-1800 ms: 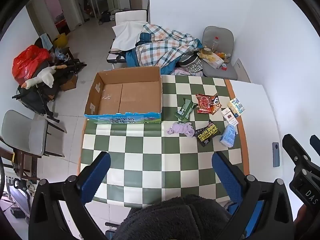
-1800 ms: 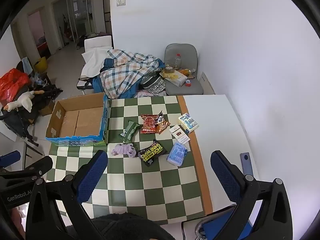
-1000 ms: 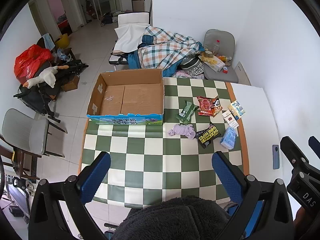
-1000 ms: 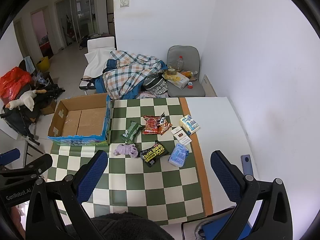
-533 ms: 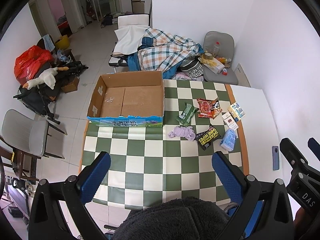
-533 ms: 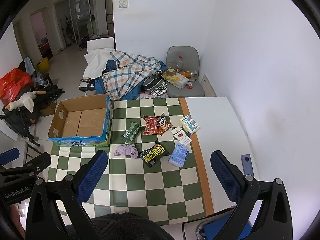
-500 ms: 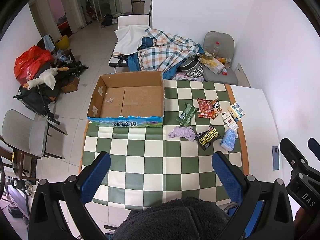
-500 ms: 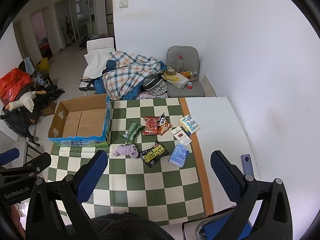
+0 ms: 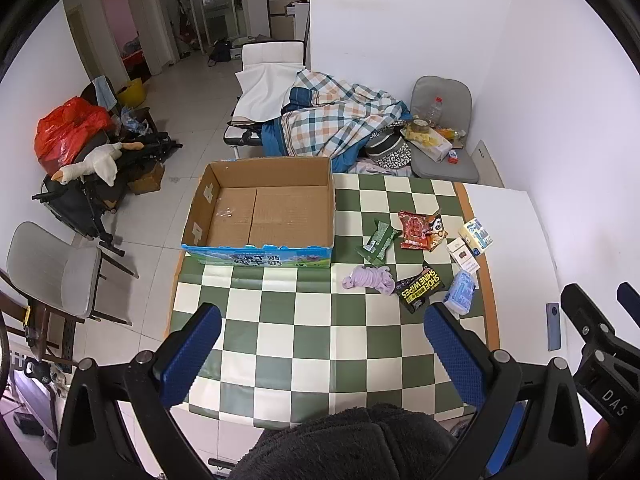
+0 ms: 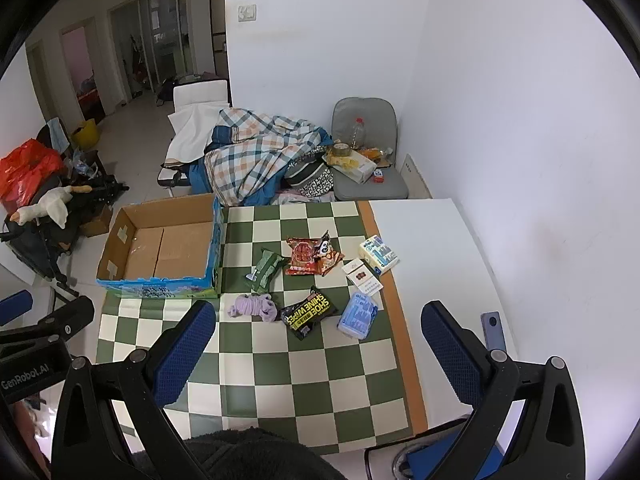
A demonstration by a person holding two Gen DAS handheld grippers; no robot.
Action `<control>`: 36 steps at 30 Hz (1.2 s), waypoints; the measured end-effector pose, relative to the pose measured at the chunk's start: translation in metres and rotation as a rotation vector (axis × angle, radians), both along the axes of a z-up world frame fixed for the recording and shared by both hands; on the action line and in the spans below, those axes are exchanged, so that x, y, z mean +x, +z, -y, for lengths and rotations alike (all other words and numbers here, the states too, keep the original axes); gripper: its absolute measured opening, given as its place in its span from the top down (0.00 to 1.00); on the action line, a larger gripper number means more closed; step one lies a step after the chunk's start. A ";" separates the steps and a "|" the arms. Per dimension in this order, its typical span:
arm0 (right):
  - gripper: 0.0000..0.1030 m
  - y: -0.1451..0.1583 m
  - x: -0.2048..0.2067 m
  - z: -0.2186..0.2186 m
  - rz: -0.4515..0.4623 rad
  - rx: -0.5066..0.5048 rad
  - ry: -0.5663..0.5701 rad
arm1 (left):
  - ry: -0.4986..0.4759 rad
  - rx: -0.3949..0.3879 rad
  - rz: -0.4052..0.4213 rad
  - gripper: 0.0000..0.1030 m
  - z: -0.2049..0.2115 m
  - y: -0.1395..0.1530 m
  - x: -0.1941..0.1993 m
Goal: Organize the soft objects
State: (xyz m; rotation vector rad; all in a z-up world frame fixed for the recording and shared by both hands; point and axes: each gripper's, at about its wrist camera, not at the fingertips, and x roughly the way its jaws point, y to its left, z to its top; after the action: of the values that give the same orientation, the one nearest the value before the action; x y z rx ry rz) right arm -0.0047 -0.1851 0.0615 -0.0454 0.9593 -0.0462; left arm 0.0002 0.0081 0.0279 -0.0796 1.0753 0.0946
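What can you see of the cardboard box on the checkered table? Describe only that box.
The cardboard box is a shallow, open-topped tray of plain brown card, its outer front printed blue and green. It sits upright at the far left corner of the checkered table, overhanging the left edge. Nothing lies inside; tape patches mark its left wall. Neither gripper touches it.

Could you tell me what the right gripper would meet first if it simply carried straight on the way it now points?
Probably the checkered tablecloth. The right gripper is open, held high above it, aimed near the black shoe-wipes packet. Nothing shows in between, though depth is hard to judge in this fisheye view.
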 end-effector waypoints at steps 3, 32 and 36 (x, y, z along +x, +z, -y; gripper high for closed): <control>0.00 0.003 0.000 -0.001 0.008 -0.001 0.000 | 0.003 0.001 0.004 0.00 0.001 0.001 0.000; 0.00 0.008 0.000 -0.004 0.017 0.000 0.002 | 0.007 -0.008 0.003 0.00 -0.009 -0.005 -0.002; 0.00 0.008 0.004 -0.006 0.012 0.004 0.004 | 0.008 -0.009 0.003 0.00 -0.009 -0.006 -0.002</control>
State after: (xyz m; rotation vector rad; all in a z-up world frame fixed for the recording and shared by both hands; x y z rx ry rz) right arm -0.0003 -0.1787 0.0693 -0.0434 0.9476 -0.0403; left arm -0.0023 0.0176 0.0223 -0.0923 1.0724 0.0966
